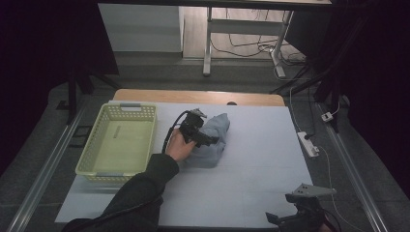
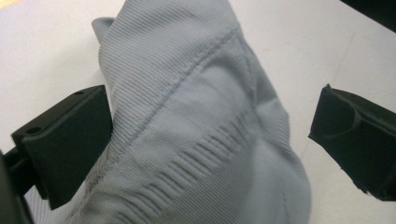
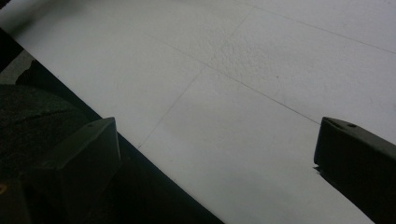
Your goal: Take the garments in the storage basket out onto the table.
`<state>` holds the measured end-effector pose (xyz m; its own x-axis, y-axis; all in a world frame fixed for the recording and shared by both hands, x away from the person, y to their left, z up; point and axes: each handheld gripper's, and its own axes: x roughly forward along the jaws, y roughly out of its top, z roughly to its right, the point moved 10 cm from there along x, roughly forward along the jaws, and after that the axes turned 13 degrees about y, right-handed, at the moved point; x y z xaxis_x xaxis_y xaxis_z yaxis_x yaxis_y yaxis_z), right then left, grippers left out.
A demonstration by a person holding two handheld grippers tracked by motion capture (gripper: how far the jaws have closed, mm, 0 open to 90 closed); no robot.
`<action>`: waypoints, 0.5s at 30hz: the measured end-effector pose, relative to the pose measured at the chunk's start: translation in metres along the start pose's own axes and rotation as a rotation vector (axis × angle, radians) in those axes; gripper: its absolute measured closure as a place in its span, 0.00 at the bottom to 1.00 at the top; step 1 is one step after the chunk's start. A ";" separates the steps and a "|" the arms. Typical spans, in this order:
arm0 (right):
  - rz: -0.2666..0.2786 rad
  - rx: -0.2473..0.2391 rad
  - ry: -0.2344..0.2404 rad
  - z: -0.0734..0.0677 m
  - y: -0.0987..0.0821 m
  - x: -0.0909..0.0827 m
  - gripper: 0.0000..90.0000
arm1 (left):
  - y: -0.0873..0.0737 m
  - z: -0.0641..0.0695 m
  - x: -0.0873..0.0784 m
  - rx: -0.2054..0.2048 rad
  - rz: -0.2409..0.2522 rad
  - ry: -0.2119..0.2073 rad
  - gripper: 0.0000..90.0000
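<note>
Your left hand-held gripper (image 1: 209, 141) sits over the grey-blue cloth (image 1: 212, 140) near the middle of the bench (image 1: 261, 145), jaws spread wide; in the left gripper view one jaw touches the bunched ribbed fabric (image 2: 201, 130) while the other stands clear of it. At 9 o'clock from the cloth you've got a pale green basket (image 1: 118, 143). Your right hand-held gripper (image 1: 295, 217) hangs at the bench's near edge, around 5 o'clock, jaws wide apart over bare white surface (image 3: 261, 93).
</note>
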<state>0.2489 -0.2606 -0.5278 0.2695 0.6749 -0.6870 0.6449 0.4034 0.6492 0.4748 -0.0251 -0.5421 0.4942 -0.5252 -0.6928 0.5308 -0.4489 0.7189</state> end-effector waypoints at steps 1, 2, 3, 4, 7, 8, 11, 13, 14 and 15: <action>0.000 0.000 0.000 0.000 0.000 0.000 0.00 | 0.001 0.001 -0.002 0.008 0.001 -0.002 0.00; -0.001 0.000 0.000 0.000 0.000 0.000 0.00 | 0.002 0.001 -0.005 0.012 0.004 -0.007 0.00; -0.001 0.000 0.000 0.000 0.000 0.000 0.00 | 0.004 0.003 -0.007 0.008 0.012 -0.017 0.00; -0.001 -0.001 0.000 0.000 0.000 0.000 0.00 | 0.006 0.004 -0.010 0.008 0.016 -0.030 0.00; -0.001 -0.001 -0.001 0.000 0.000 0.000 0.00 | 0.010 0.008 -0.017 0.015 0.026 -0.042 0.00; -0.002 -0.001 -0.001 0.000 0.000 0.000 0.00 | 0.011 0.009 -0.020 0.020 0.029 -0.044 0.00; -0.002 -0.001 -0.001 0.000 0.000 0.000 0.00 | 0.013 0.013 -0.027 0.032 0.037 -0.058 0.00; -0.002 -0.001 -0.002 0.000 0.000 0.000 0.00 | 0.013 0.013 -0.031 0.034 0.040 -0.062 0.00; -0.003 -0.001 -0.002 0.000 0.000 0.000 0.00 | 0.013 0.013 -0.033 0.033 0.043 -0.066 0.00; -0.004 -0.002 -0.003 0.000 0.000 0.000 0.00 | 0.014 0.013 -0.035 0.029 0.046 -0.069 0.00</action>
<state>0.2488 -0.2606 -0.5281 0.2690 0.6714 -0.6906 0.6448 0.4071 0.6470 0.4556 -0.0223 -0.5073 0.4686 -0.5939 -0.6540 0.4876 -0.4435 0.7520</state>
